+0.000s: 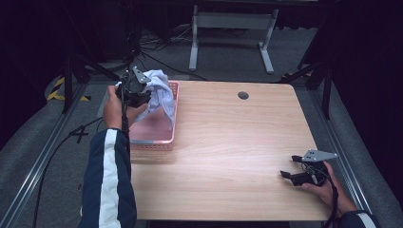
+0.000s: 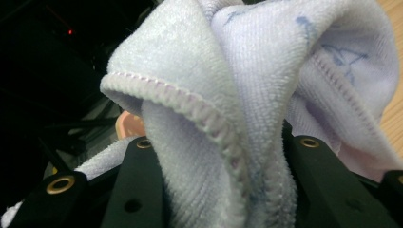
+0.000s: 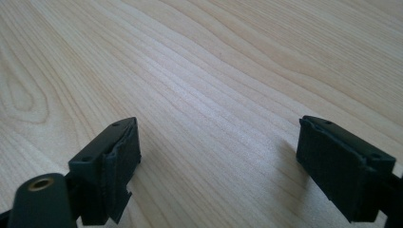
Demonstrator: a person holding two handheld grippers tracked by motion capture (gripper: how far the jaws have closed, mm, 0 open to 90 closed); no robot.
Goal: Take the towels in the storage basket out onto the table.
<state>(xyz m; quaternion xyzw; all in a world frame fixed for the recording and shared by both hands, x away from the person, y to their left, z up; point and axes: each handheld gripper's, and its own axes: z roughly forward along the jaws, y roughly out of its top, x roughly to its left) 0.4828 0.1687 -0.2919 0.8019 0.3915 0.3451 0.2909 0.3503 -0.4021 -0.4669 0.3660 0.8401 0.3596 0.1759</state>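
A white terry cloth (image 1: 159, 92) hangs bunched above the pink basket (image 1: 164, 137) at the table's left edge. My left gripper (image 1: 142, 90) is shut on the cloth and holds it over the basket's far end. In the left gripper view the cloth (image 2: 247, 95) is pinched between the two black jaws, its stitched hem folded over them. My right gripper (image 1: 287, 175) rests low over the table's near right corner, held by a hand. In the right gripper view its jaws stand wide apart over bare wood, the right gripper (image 3: 218, 156) open and holding nothing.
The light wooden table (image 1: 228, 142) has a round cable hole (image 1: 243, 95) at the far middle. Beyond the table stands a white desk frame (image 1: 233, 28) on grey carpet, with cables on the floor. A metal rail (image 1: 43, 156) runs along the left side.
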